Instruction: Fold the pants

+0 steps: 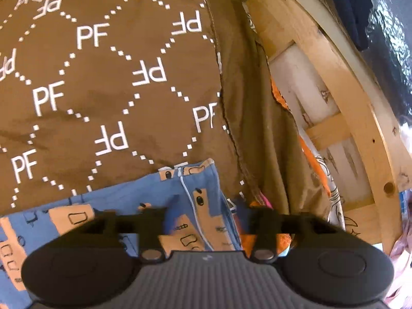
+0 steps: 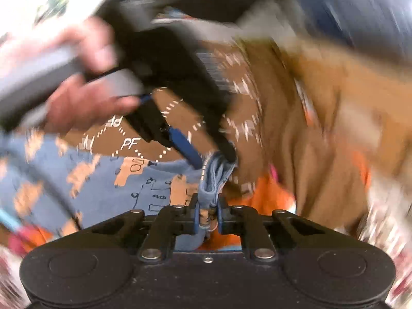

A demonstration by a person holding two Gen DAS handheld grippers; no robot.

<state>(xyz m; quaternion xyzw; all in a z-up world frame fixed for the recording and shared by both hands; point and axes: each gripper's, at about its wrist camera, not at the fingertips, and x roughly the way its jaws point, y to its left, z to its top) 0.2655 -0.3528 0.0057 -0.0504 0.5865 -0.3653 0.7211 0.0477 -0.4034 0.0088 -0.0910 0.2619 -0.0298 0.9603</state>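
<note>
The pants [image 1: 180, 206] are blue with orange printed shapes and a white drawstring. They lie on a brown bedspread [image 1: 103, 77] printed with "PF". My left gripper [image 1: 206, 213] hangs open just above the waist end of the pants, a finger on either side. In the right wrist view my right gripper [image 2: 208, 211] is shut on a bunched edge of the pants [image 2: 216, 177]. The rest of the pants [image 2: 103, 180] spreads to the left. The left gripper [image 2: 213, 157] and the hand holding it [image 2: 85, 103] are in front of it, fingers spread over the same bunched edge. This view is motion blurred.
A wooden bed frame [image 1: 347, 103] runs along the right of the bedspread. Orange printed fabric [image 1: 319, 170] and pink cloth [image 1: 401, 257] lie between them. Dark clothing [image 1: 352, 7] hangs beyond the frame. Orange fabric [image 2: 267, 195] lies under the pants edge.
</note>
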